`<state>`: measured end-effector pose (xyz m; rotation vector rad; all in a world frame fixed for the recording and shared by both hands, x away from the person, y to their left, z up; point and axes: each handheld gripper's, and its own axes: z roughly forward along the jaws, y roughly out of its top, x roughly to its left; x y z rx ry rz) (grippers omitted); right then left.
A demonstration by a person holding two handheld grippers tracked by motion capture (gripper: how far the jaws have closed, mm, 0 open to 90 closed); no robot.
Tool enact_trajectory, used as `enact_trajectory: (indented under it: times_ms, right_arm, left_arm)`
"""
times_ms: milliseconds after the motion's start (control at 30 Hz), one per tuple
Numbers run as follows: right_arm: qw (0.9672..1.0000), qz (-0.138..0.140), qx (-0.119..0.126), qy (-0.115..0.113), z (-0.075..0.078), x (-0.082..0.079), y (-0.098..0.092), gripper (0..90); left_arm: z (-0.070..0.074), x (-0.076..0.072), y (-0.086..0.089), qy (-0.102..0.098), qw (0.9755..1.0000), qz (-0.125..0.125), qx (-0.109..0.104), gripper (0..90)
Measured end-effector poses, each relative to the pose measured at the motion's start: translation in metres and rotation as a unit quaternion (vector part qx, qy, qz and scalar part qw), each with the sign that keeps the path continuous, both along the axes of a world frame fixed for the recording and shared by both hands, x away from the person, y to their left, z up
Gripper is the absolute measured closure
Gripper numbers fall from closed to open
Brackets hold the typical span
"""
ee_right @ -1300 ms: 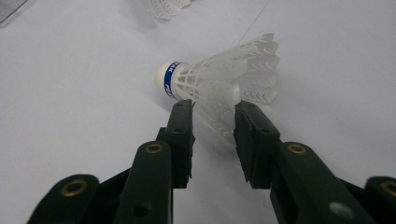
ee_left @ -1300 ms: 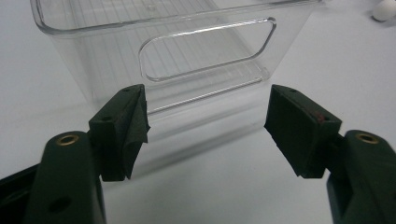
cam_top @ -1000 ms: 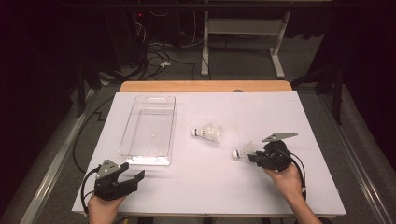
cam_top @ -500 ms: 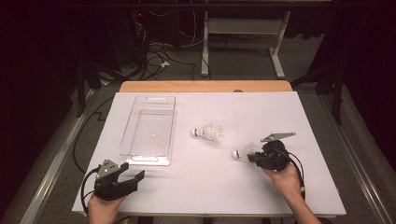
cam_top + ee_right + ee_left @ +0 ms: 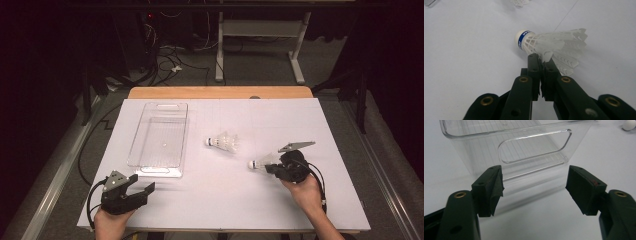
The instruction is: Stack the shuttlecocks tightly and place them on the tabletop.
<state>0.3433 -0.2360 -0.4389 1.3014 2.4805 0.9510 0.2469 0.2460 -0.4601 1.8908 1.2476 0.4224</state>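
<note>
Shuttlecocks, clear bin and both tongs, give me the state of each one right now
Near shuttlecock: on its side, skirt pinched in the right tongs, whose jaws have just been closing.
Far shuttlecock: lying on its side, free on the white table.
Clear bin: upright, empty.
Left tongs: open, nothing between the jaws, facing the bin's handle end.

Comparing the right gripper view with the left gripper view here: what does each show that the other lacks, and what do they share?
Right gripper view: its claw shut on the skirt of a shuttlecock with a blue-banded cork. Left gripper view: its claw open, facing the handle end of a clear plastic bin. Both: the white table cover.
</note>
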Motion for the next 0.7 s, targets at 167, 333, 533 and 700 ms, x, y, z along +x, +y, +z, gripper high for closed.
enact_trajectory:
  times_ms: [167, 333, 533, 700]
  right_arm:
    - [1.0000, 0.003, -0.001, 0.002, -0.0001, -0.0008, 0.0008, 89.9]
    - [0.9999, 0.010, 0.001, 0.003, 0.0015, -0.0008, 0.0018, 90.0]
    - [0.9999, 0.016, 0.007, -0.004, 0.0054, -0.0019, 0.0038, 90.0]
    - [0.9998, 0.015, 0.011, -0.004, 0.0062, -0.0007, 0.0037, 90.0]
  left_arm:
    - [0.0001, -0.0004, -0.0002, 0.000, 1.0000, -0.001, 0.001, 30.8]
    - [0.0007, -0.0009, -0.0006, -0.001, 1.0000, 0.000, -0.001, 30.9]
    - [0.0000, -0.0002, 0.0002, 0.000, 1.0000, 0.002, -0.002, 30.9]
    - [0.0003, -0.0005, -0.0002, -0.001, 1.0000, 0.001, 0.000, 30.8]
